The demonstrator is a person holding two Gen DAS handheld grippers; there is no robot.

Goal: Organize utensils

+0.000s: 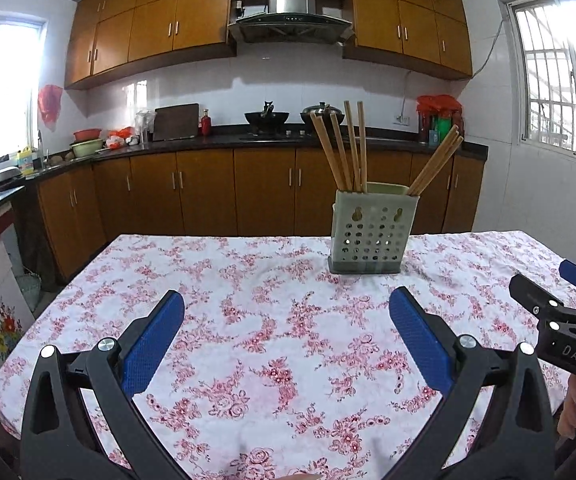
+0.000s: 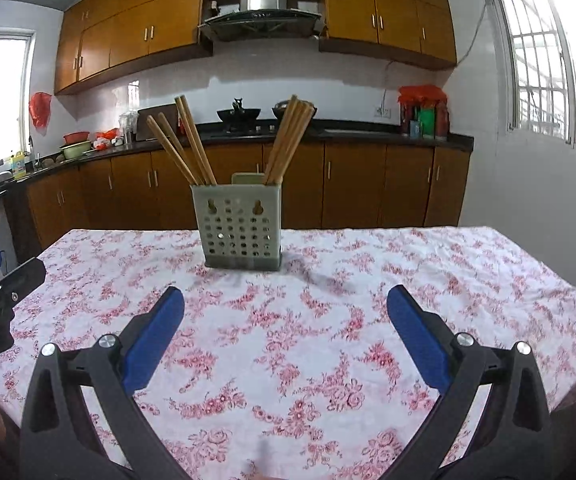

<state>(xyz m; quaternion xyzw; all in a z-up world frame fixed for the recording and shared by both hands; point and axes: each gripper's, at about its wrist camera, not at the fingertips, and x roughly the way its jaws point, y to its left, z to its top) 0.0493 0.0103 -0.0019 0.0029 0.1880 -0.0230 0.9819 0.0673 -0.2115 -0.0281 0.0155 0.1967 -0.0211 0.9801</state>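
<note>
Chopsticks [image 2: 191,148] all stand in the perforated holder [image 2: 241,226] at the far middle of the floral tablecloth [image 2: 288,360], in two leaning bunches (left and right compartments). No loose utensils visible; task looks essentially done. Left gripper [image 1: 287,344] and right gripper [image 2: 285,340] both spread wide, empty.

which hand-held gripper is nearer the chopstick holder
Right, though only slightly. The right hand-held gripper is open and faces the chopstick holder nearly head-on. The left hand-held gripper is also open, with the holder ahead and off to its right.
</note>
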